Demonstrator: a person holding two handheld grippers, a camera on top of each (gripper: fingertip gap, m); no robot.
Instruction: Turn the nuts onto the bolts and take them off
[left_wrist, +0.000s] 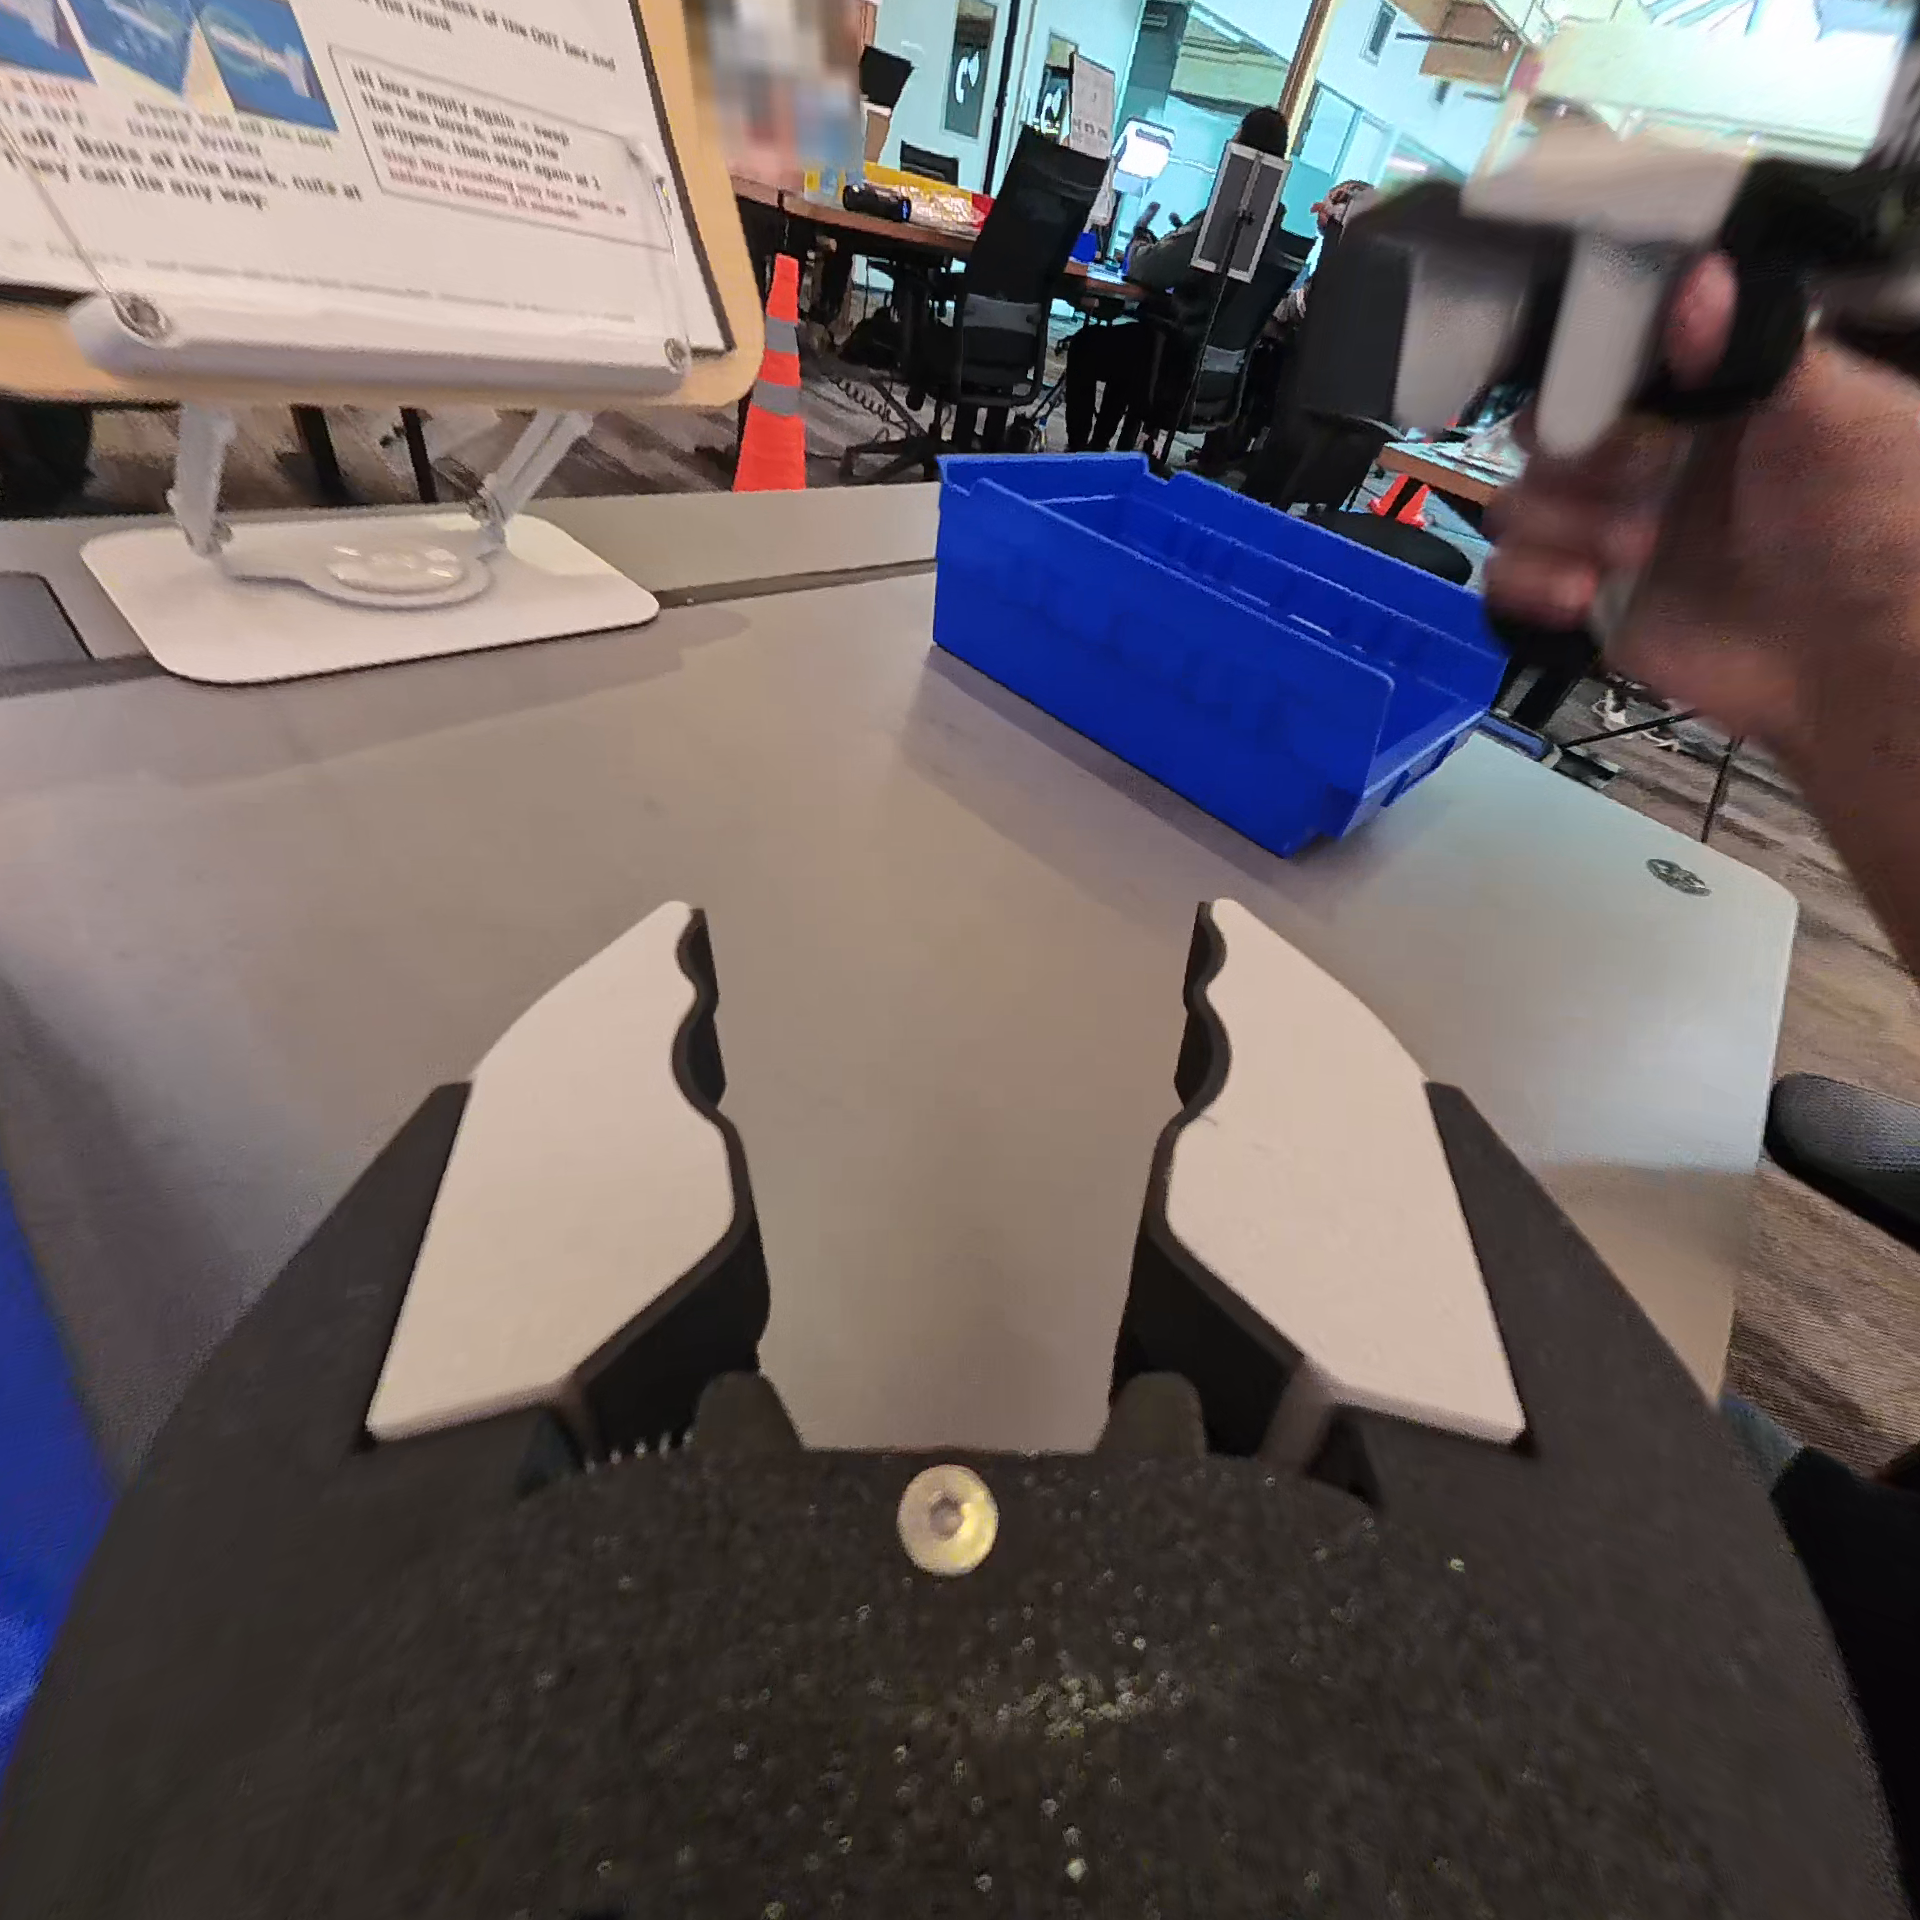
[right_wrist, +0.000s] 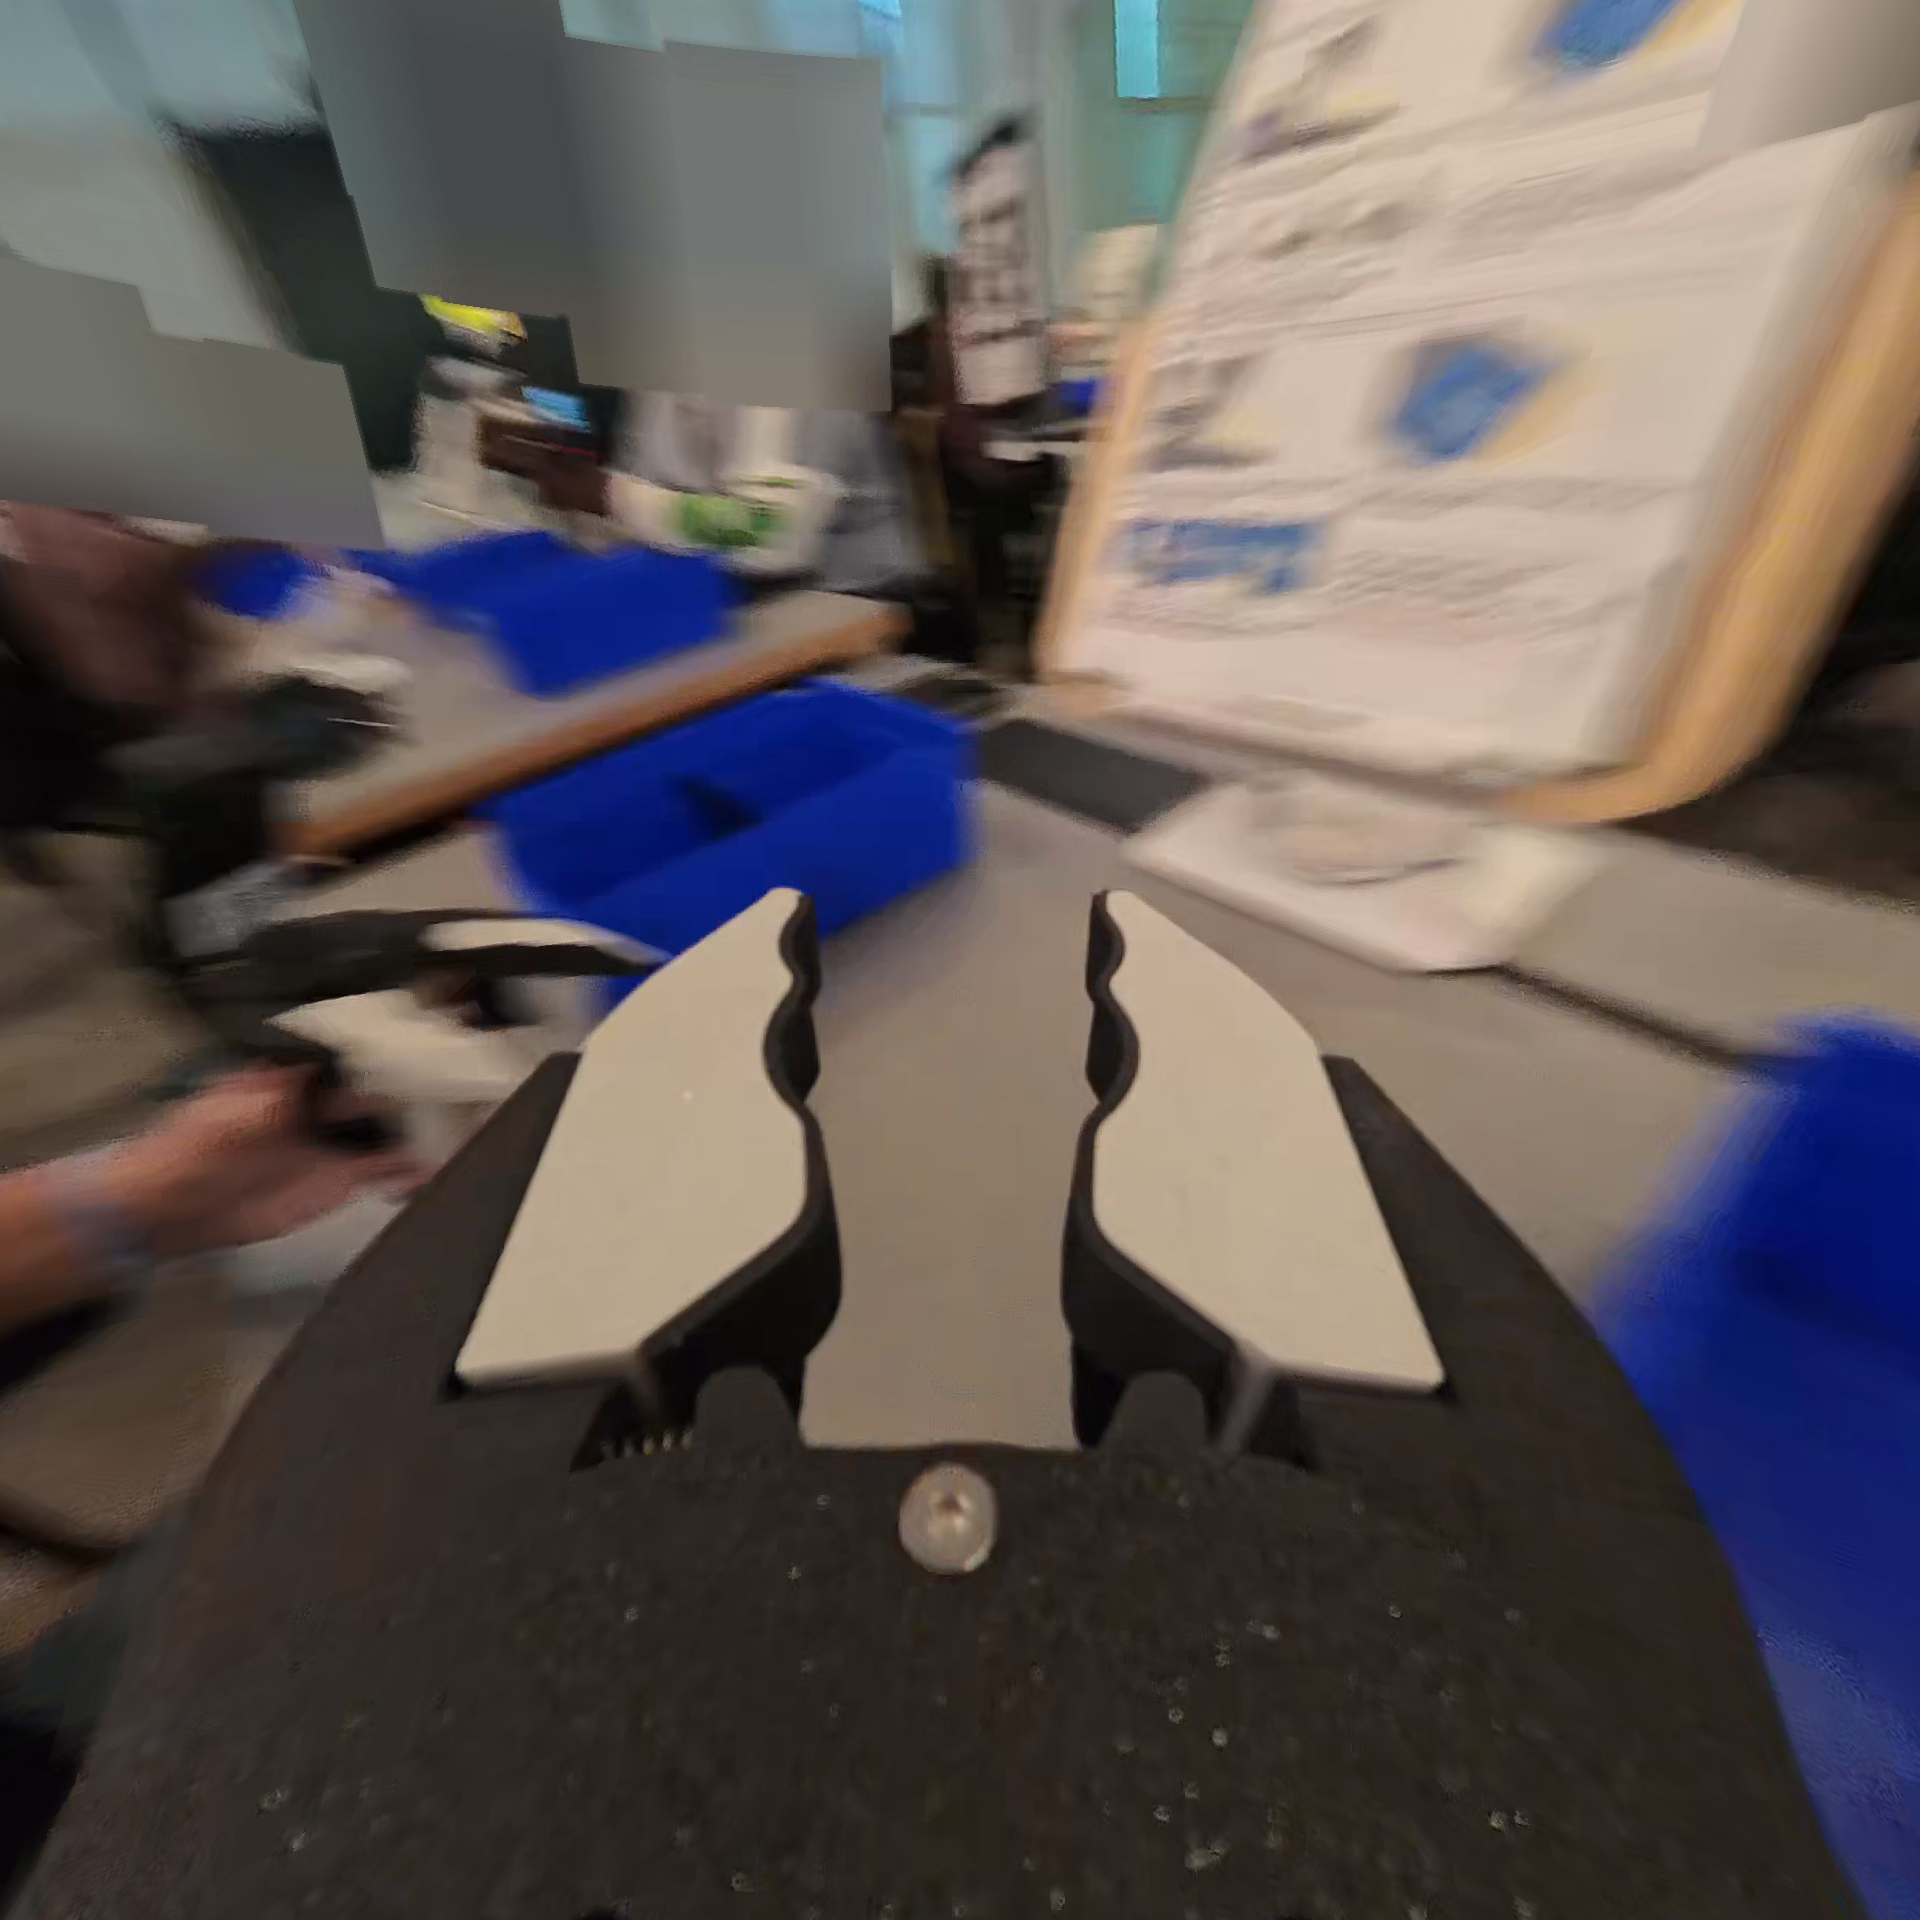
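No nuts or bolts show in either view. My left gripper (left_wrist: 948, 925) is open and empty, held low over the grey table (left_wrist: 727, 831). A blue bin (left_wrist: 1205, 644) stands on the table ahead and to the right of it; its inside is mostly hidden by its walls. My right gripper (right_wrist: 948, 914) is open and empty above the table; its view is blurred by motion. It also shows in the left wrist view (left_wrist: 1558, 301) at the upper right, held in a hand. A blue bin (right_wrist: 748, 810) lies ahead of the right gripper, and the left gripper (right_wrist: 436, 966) shows blurred at the left.
A white stand (left_wrist: 364, 582) holding an instruction sheet (left_wrist: 343, 156) is at the back left of the table. Another blue bin's edge (left_wrist: 42, 1455) is at my far left; one also shows in the right wrist view (right_wrist: 1797, 1247). The table's right edge (left_wrist: 1766, 1039) is close. Beyond it are chairs, an orange cone (left_wrist: 774, 384) and seated people.
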